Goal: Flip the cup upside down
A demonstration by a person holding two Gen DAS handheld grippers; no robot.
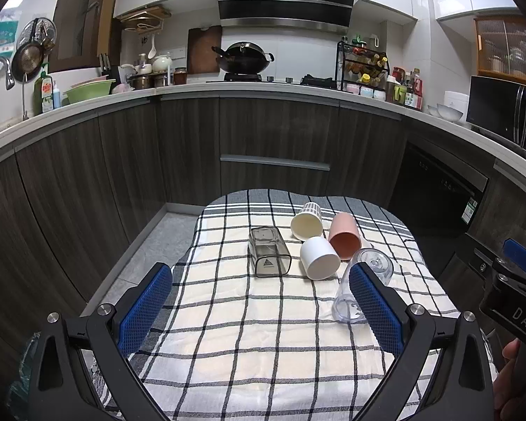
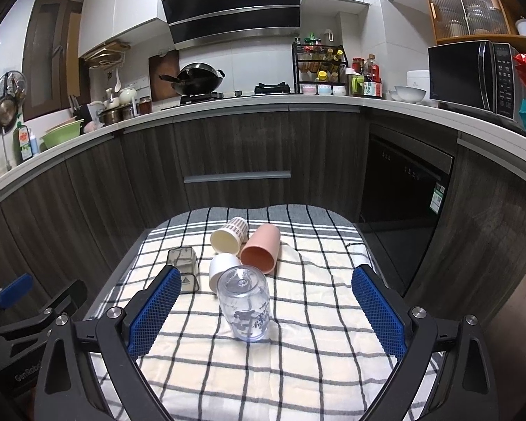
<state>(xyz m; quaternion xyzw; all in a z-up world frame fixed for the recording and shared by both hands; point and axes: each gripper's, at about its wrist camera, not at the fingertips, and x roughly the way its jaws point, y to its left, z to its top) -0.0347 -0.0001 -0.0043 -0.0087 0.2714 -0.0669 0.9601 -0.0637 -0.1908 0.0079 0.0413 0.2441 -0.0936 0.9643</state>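
Right wrist view: checked cloth (image 2: 298, 315) | clear cup (image 2: 243, 307) on its side near centre, light, stiff, slippery; grip mid-body | right gripper (image 2: 266, 312) wide apart, empty | left gripper (image 1: 259, 310) wide apart, empty

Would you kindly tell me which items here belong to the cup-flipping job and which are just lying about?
Job:
clear printed cup
white cup
pink cup
cream striped cup
smoky square cup

Lying about:
checked cloth
wok
microwave
green basin
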